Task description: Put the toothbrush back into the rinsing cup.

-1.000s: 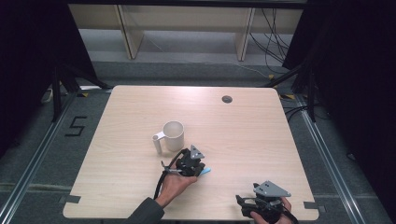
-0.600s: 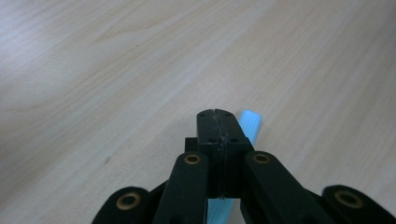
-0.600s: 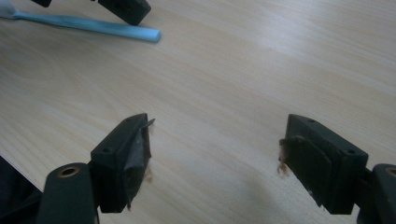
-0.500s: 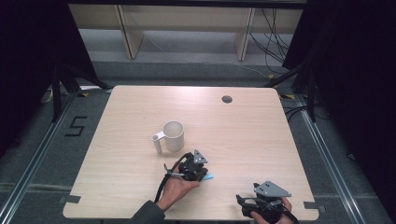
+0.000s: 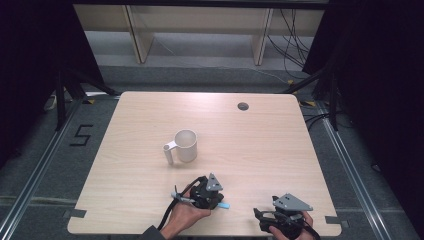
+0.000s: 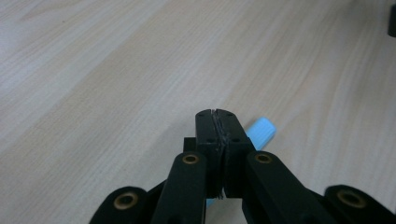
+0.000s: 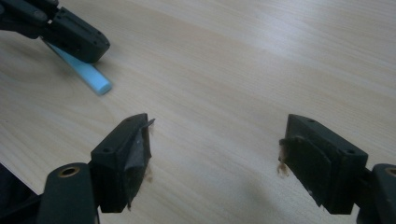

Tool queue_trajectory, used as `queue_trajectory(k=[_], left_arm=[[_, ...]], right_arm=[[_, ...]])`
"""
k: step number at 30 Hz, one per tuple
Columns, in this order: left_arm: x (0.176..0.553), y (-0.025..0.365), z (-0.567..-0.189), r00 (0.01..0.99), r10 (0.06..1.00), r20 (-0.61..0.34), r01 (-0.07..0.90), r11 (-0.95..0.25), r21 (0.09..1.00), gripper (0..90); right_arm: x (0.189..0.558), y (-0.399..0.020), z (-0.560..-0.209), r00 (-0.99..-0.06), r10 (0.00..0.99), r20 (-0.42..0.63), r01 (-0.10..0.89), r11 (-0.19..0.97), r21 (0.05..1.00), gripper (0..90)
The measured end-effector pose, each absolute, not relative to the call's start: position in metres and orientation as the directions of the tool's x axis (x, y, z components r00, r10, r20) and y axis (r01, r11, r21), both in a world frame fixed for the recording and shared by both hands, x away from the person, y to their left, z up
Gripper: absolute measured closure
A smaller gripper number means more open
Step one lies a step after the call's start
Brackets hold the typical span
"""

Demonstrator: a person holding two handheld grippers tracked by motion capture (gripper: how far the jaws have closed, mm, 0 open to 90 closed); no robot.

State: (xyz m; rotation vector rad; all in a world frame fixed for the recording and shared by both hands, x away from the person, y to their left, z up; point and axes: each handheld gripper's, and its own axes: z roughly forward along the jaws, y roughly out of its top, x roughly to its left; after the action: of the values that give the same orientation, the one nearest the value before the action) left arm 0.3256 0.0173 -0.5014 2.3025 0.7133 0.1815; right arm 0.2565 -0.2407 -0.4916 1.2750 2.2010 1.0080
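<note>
The left gripper sits low over the near middle of the desk, its jaws pressed together; in the left gripper view no gap shows between them. A light blue stick lies on the desk under and just beside those jaws, most of its length hidden by them, so whether the jaws pinch it or merely cover it cannot be told. From the right gripper view the stick's blunt end pokes out from beneath the left gripper's black tip. The right gripper is at the near right edge, jaws spread wide, nothing between them. A white mug stands farther back, handle pointing left. On the floor left of the desk a "5" is marked.
</note>
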Motion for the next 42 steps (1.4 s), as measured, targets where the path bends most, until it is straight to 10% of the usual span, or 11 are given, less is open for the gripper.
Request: queue_trajectory(k=[42], left_arm=[[0.275,0.066,-0.500,0.906,0.418,-0.072,0.367,-0.687,0.627,87.1]], right_arm=[[0.258,-0.241,-0.493,-0.509,0.860,0.024,0.584,0.325,0.744,24.1]])
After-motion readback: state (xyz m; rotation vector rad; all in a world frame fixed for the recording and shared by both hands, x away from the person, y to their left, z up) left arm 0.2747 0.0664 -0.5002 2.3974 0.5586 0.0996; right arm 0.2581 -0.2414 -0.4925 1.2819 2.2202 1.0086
